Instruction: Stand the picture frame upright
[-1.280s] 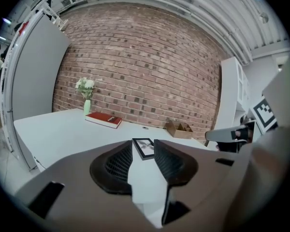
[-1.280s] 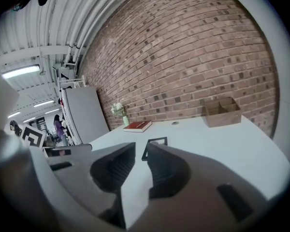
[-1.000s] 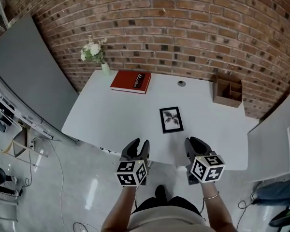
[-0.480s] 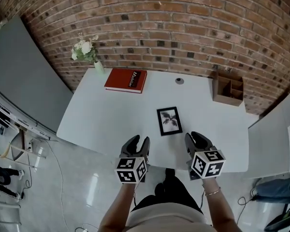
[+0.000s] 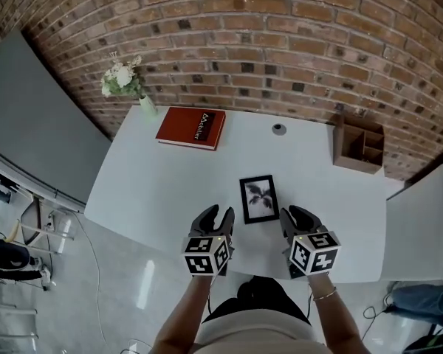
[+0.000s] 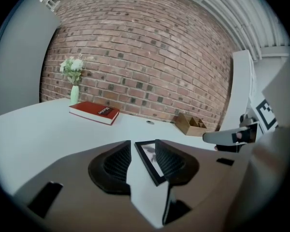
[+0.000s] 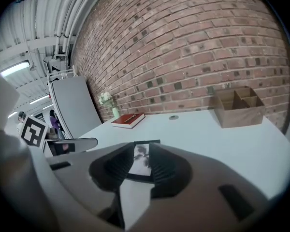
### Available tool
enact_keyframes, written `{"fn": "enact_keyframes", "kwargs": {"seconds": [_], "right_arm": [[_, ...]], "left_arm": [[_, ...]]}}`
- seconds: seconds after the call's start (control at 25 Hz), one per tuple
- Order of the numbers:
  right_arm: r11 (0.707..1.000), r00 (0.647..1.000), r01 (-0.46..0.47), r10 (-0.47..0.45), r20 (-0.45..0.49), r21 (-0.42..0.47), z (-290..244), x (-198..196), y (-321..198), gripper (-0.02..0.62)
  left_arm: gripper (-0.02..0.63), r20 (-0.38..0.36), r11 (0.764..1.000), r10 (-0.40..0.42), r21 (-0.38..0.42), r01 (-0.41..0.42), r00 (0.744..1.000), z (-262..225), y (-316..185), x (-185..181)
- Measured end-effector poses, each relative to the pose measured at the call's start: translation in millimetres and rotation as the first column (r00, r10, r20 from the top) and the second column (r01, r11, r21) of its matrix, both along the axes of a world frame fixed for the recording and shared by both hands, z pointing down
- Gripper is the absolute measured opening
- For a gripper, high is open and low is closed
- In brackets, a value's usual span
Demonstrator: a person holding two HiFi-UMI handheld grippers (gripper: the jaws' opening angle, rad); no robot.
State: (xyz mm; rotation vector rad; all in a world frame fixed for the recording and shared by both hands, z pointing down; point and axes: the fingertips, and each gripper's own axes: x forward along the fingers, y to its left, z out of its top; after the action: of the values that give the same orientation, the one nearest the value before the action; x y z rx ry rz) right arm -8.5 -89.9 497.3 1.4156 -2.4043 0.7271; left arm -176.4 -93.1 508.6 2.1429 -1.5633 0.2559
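White table (image 5: 155, 190) under us; the picture frame (image 5: 258, 198) lies flat at twelve o'clock, just ahead. We judge it light, rigid, likely glazed and fragile, so we'd pinch its side rails. Left gripper (image 5: 216, 214) gapes empty; right gripper (image 5: 299, 216) is opening, nothing between.

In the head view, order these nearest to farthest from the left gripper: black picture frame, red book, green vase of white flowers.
1. Black picture frame, flat, just ahead-right of the left gripper.
2. Red book, far side, left.
3. Green vase of white flowers, back-left corner.
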Motion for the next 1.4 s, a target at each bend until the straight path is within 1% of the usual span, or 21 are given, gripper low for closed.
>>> {"fn": "enact_keyframes", "kwargs": {"seconds": [0.32,0.64,1.0,1.16,1.4], "right_arm": [[0.999,1.0,0.023,-0.022,0.013,-0.045,18,2,-32,0.081],[0.995,0.999,0.04,-0.039,0.008,-0.086,36,4,-45,0.081],[0.991,0.998,0.063,-0.062,0.011,-0.117,47,3,-52,0.081],[0.989,0.998,0.07,-0.069,0.012,-0.13,51,2,-54,0.081],[0.986,0.998,0.068,-0.066,0.017,-0.15,55,4,-54,0.081]], "left_arm": [[0.14,0.019,0.997,0.007,-0.073,-0.006,1.0,27,-44,22],[0.144,0.046,0.989,0.001,-0.149,0.006,0.999,57,-73,38],[0.146,0.09,0.965,-0.002,-0.261,0.025,0.996,86,-82,46],[0.146,0.109,0.952,-0.007,-0.302,0.039,0.994,95,-81,45],[0.146,0.13,0.935,0.012,-0.354,0.036,0.991,101,-83,47]]}}
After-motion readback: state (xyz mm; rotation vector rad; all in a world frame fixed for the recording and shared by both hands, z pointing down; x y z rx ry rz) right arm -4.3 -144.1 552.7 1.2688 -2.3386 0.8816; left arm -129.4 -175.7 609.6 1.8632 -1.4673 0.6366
